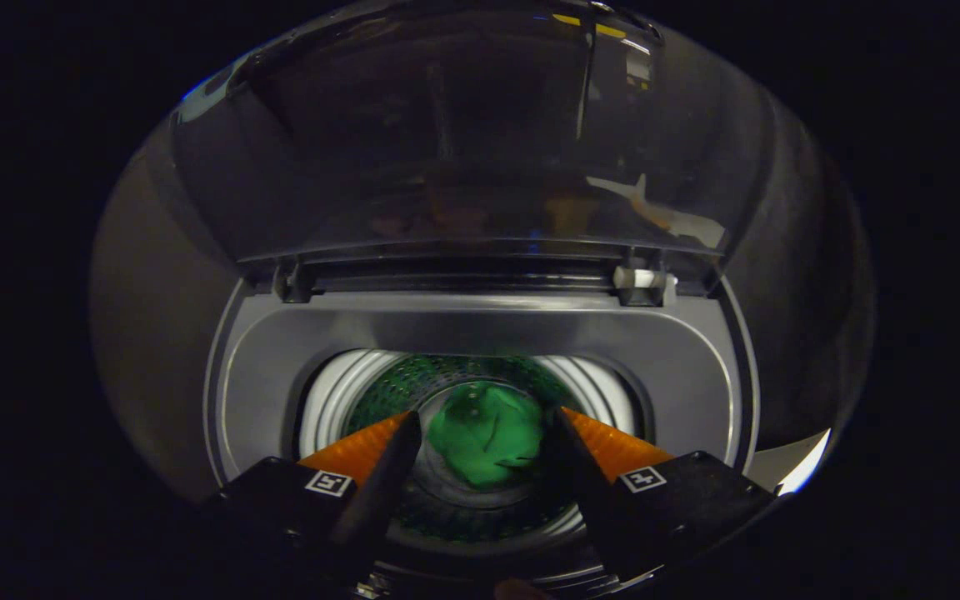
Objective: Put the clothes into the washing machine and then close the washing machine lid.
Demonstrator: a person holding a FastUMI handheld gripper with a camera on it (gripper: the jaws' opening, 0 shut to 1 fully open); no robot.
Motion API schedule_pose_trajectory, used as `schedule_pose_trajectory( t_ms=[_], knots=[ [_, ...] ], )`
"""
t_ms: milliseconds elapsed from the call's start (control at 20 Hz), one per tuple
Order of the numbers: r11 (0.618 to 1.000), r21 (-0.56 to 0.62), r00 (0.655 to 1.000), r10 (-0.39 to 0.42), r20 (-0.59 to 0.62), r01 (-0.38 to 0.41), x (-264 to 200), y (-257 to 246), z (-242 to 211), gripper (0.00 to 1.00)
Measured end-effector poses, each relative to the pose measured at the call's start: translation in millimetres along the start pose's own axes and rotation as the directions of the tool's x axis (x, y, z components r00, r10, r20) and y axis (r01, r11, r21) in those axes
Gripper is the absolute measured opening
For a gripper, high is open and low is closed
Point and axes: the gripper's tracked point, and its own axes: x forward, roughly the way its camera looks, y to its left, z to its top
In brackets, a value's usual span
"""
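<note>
The gripper (480,425) hangs spread and empty above the washing machine (680,367). Straight below, between its fingers, the green clothes (484,442) lie in the drum. Beyond them the lid (447,167) stands raised in the dim booth.

Drum mouth (480,392) lay open below the spread fingers (380,483); nothing sat between them. Green garment (484,446) rested at the drum bottom. Raised lid (480,142) stood upright beyond the opening, walling off the far side past the grey rim (480,329).
</note>
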Motion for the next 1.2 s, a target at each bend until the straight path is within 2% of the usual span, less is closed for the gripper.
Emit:
schedule_pose_trajectory(
  t_ms=[150, 550, 700, 850, 1100, 1200],
  knots=[
    [0.999, -0.04, 0.999, -0.024, 0.03, 0.025, -2, -3, 7, 1.0],
    [0.998, -0.006, 0.998, 0.058, 0.007, -0.058, -7, 20, 3, 1.0],
    [0.998, 0.012, 0.998, 0.066, 0.005, -0.066, -16, 19, 5, 1.0],
    [0.999, 0.005, 0.993, 0.044, 0.109, -0.045, -38, 6, 36, 0.99],
    [0.991, 0.092, 0.977, 0.072, 0.203, -0.092, -82, -4, 74, 0.99],
    [0.99, 0.092, 0.96, 0.08, 0.269, -0.109, -105, -8, 97, 0.99]
  ],
)
